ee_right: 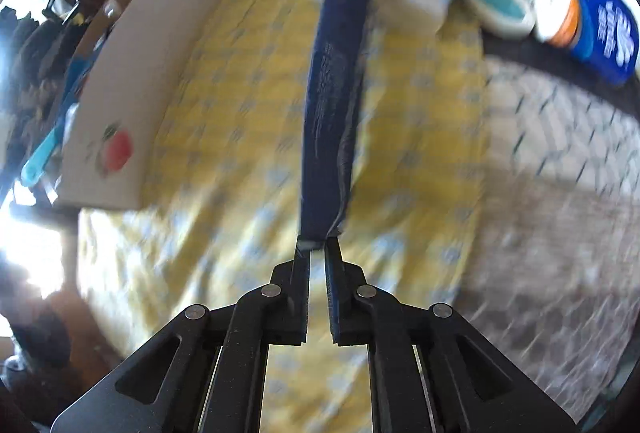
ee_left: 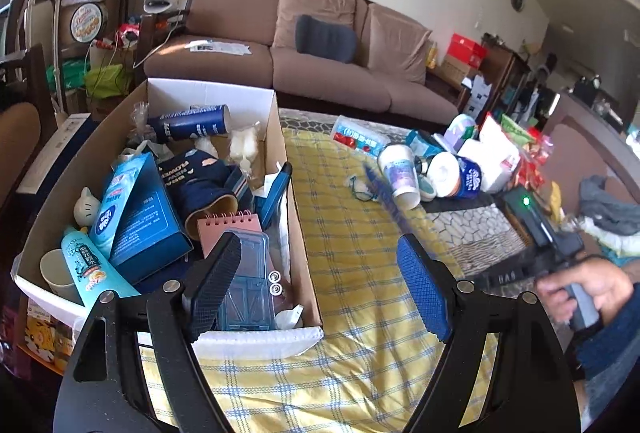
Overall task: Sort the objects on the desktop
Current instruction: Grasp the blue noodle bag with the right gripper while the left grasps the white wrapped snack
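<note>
Right claw (ee_right: 319, 247) level, pinching blurred, probably flat blue packet (ee_right: 334, 81); left claw (ee_left: 320, 281) wide, empty.

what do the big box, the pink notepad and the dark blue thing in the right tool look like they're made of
Box: cardboard, matte, with brown raw walls and a white inner face.
Pink notepad: paper with a wire spiral binding along its top edge.
Dark blue item, pinched in the right tool: probably a soft plastic or foil pouch, going by its flat seamed edge and faint printed text; motion blur leaves this uncertain.
</note>
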`<state>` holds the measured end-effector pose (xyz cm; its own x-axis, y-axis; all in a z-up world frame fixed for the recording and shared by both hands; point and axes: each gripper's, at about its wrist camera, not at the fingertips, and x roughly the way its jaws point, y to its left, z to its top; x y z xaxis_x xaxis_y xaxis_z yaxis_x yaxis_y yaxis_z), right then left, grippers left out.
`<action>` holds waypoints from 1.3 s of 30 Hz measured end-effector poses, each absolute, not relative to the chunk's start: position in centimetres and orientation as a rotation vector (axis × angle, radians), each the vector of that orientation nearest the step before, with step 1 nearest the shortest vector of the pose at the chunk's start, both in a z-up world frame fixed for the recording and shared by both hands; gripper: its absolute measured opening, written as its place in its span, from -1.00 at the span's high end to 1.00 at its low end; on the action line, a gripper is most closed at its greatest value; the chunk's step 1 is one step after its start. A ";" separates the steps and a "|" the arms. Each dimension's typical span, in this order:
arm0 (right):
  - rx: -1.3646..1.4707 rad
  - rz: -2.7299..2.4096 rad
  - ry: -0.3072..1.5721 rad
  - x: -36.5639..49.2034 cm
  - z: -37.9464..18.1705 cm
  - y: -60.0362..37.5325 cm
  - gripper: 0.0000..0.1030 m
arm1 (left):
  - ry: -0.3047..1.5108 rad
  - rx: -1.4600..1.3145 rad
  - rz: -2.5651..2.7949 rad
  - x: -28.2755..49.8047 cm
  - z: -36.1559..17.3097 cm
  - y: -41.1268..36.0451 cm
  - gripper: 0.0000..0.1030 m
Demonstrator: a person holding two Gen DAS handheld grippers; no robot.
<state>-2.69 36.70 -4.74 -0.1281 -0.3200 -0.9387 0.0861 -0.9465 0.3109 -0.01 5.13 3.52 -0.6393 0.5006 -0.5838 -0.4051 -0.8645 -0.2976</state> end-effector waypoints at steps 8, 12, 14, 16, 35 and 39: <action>1.643 -2.238 -0.631 -0.4 -2.3 36.0 -0.68 | -0.223 -0.903 2.478 0.2 4.9 3.8 -0.52; 1.638 -2.543 -0.511 -3.5 -2.2 35.9 -0.68 | -0.230 -0.921 2.495 -0.4 5.1 3.3 -0.52; 1.625 -2.620 -0.410 -5.1 -2.6 35.2 -0.68 | -0.234 -0.929 2.503 -0.6 4.9 2.9 -0.52; 1.622 -2.648 -0.301 -6.9 -3.5 34.2 -0.68 | -0.239 -0.948 2.512 -1.0 4.6 2.6 -0.52; 1.522 -2.757 -0.542 -8.3 -5.6 39.0 0.77 | -0.062 -0.923 2.609 -1.5 3.8 2.5 -0.52; 1.395 -2.762 -0.720 -6.0 -2.2 39.8 0.79 | 0.090 -0.853 2.667 -0.2 4.0 3.4 -0.60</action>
